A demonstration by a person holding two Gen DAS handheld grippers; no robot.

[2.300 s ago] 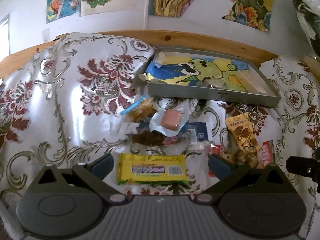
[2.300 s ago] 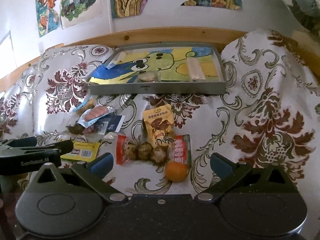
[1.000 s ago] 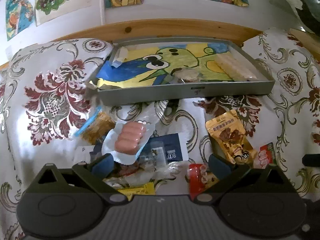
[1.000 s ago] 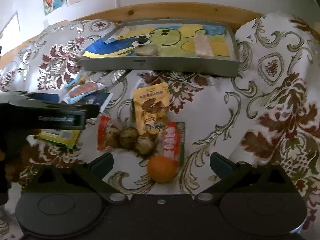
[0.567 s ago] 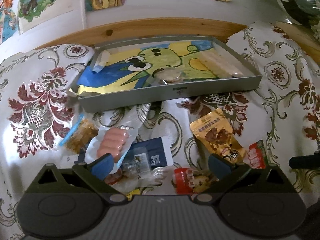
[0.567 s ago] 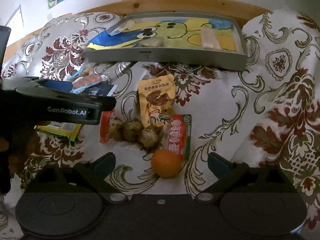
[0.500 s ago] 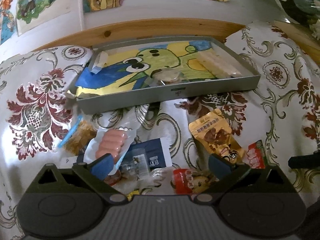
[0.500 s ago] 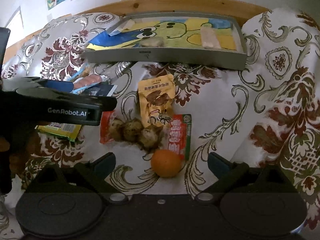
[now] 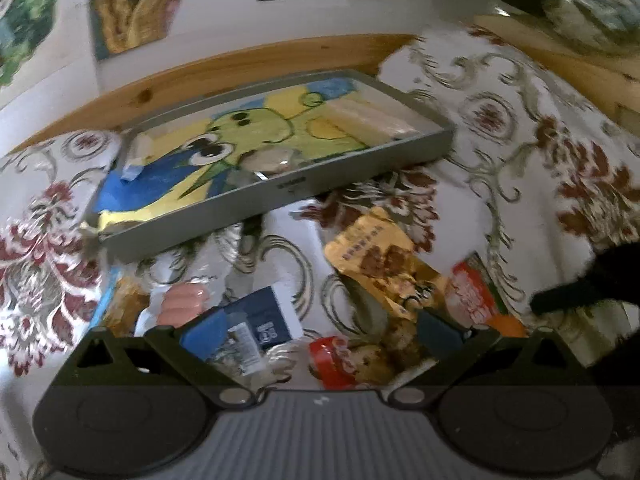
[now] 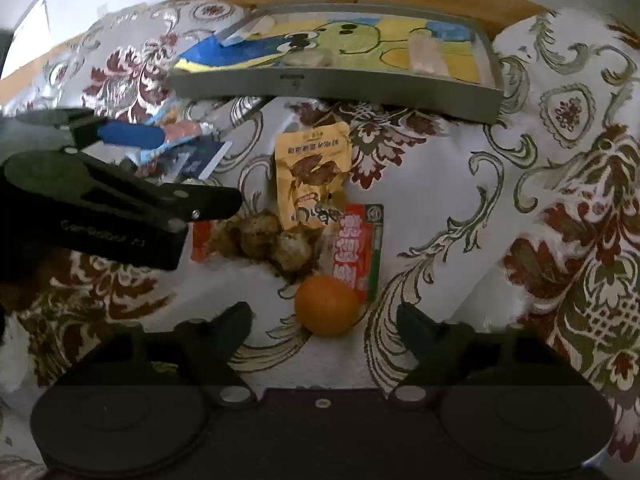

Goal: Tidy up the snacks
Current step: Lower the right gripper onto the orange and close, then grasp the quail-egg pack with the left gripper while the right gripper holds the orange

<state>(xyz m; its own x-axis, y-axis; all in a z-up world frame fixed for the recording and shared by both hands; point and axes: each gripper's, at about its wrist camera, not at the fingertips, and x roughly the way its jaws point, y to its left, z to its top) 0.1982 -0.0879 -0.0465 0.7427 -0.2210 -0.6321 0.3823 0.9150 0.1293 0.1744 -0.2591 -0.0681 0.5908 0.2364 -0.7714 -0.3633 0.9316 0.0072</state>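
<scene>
White wall (image 9: 224, 12) with colourful posters (image 9: 132, 0). Wooden rail (image 9: 248, 64) along its base. Floral damask cloth (image 10: 560, 152), white, maroon and olive, covers the surface. Lighting dim.

What the two wrist views hide or smear

In the left wrist view the left gripper (image 9: 318, 330) covers the near ends of the blue packet (image 9: 267, 319), the sausage pack (image 9: 182, 304) and the red bag of round snacks (image 9: 340, 360), and motion blur makes the yellow pouch (image 9: 378, 258) lettering unreadable. In the right wrist view that gripper's dark body (image 10: 120, 200) hides most of the blue packet and the red bag's left end (whatever lies under it cannot be told). The tray (image 10: 340, 84) has contents too blurred to identify.
</scene>
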